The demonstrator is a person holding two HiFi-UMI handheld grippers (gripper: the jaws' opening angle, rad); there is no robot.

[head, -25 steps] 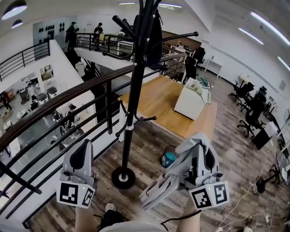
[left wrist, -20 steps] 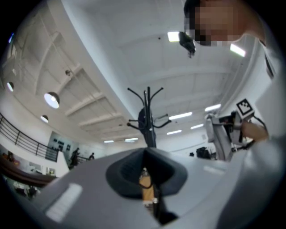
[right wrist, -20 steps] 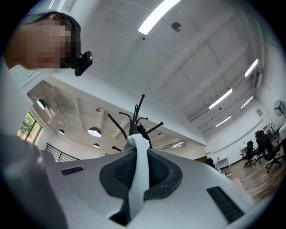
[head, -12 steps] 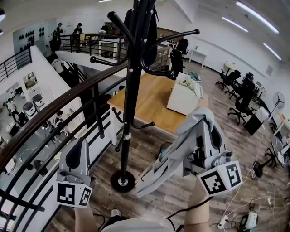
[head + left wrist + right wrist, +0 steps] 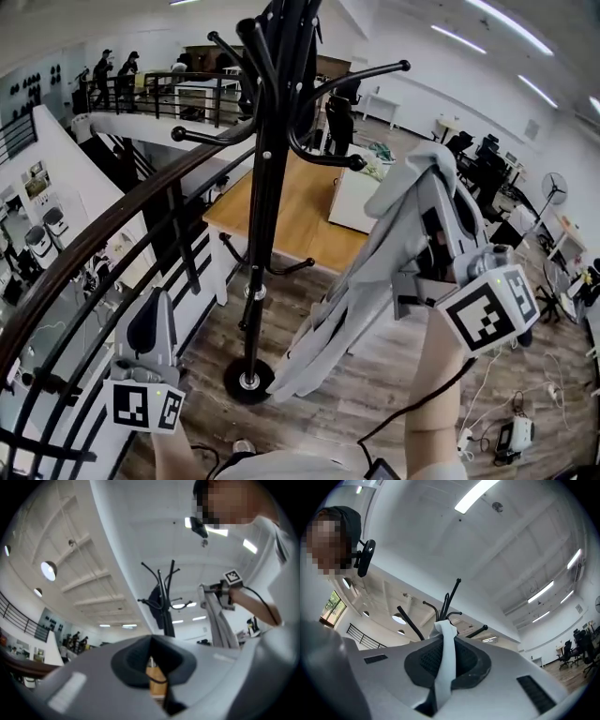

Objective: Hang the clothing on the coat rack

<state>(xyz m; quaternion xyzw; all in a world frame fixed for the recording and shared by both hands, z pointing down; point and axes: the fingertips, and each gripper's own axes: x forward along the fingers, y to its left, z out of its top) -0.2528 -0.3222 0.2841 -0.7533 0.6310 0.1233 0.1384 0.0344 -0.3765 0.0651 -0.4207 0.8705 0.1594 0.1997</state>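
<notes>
Two right gripper [image 5: 443, 638] jaws pinch clothing [image 5: 446, 667]

A wood-plank floor [image 5: 375, 384] ran underfoot. A dark curved railing [image 5: 103, 239] swept from seven to eleven o'clock above an open lower level [image 5: 37, 234], and a few people stood on a far balcony [image 5: 178, 89] at eleven o'clock. Around one o'clock sat a light wooden tabletop [image 5: 309, 211] with a white cabinet [image 5: 352, 192] just beside it. Black office chairs [image 5: 487, 164] and a standing fan [image 5: 553, 186] stood at two to three o'clock, under long strip lights [image 5: 487, 23].
</notes>
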